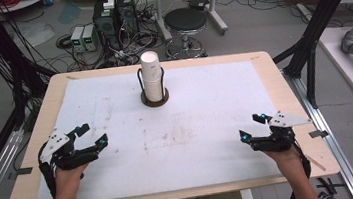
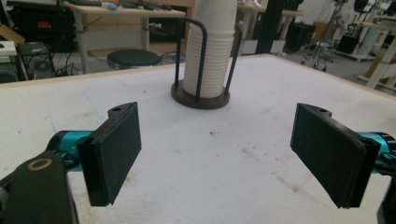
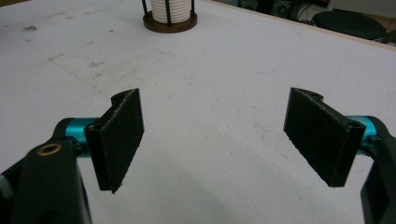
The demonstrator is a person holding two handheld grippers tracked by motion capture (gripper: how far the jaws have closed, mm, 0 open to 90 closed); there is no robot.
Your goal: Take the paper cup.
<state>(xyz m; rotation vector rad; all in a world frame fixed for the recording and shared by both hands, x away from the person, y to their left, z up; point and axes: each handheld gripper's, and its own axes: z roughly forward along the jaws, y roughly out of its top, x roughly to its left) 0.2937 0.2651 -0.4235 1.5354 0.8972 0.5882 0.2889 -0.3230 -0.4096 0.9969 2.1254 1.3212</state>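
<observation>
Even, diffuse indoor lighting in all three views; soft focus, no hard shadows.

High view: the white mat [image 1: 193, 128] is bright but not blown out, and the surrounding floor is dimmer. The stack of cups [image 1: 152, 77] casts hardly any shadow, which indicates overhead light. Detail is soft, with compression blur on the cables beyond the table. Left gripper view: the near jaws are slightly blurred, the cup holder [image 2: 201, 95] is fairly sharp, and the background room is hazy. Faint shadow lies on the mat below the jaws. Right gripper view: a soft shadow sits under the left-hand jaw, mat texture is grainy, and the far edge is washed pale.
</observation>
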